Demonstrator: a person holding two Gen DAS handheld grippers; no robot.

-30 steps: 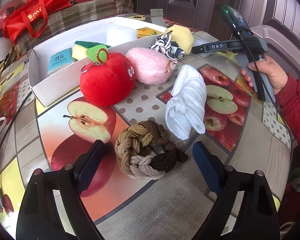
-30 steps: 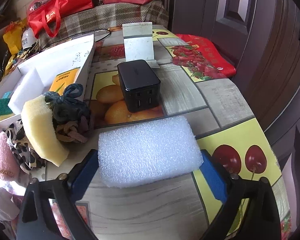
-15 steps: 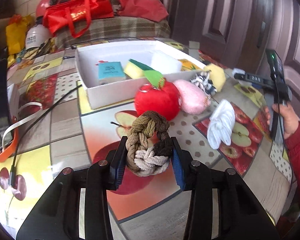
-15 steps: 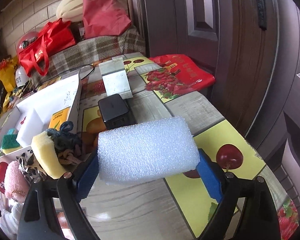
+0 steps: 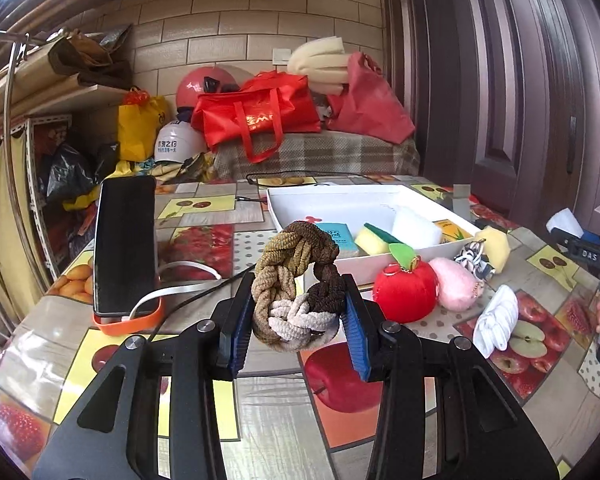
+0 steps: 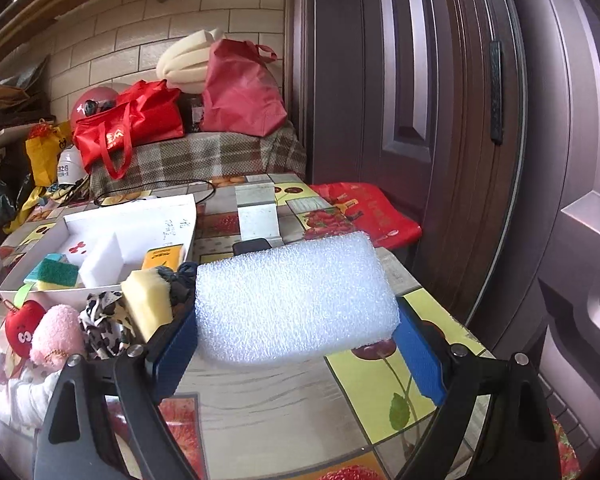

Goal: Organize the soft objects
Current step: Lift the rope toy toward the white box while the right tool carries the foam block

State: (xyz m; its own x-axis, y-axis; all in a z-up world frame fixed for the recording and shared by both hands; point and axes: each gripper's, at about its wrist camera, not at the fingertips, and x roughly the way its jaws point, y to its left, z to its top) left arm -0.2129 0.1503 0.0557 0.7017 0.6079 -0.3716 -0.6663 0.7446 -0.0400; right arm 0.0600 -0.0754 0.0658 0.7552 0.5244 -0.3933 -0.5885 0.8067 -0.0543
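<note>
Braided ring (image 5: 296,288) and foam block (image 6: 296,300) now lifted.

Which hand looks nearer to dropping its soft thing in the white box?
Left, probably. Its gripper holds the braided ring facing the white box; the right's foam block sits off to the box's side.

Soft daylight is filling both views evenly, shadows staying faint; fisheye distortion is bending the brick wall (image 5: 228,32) and dark vignetting is cutting every corner.
</note>
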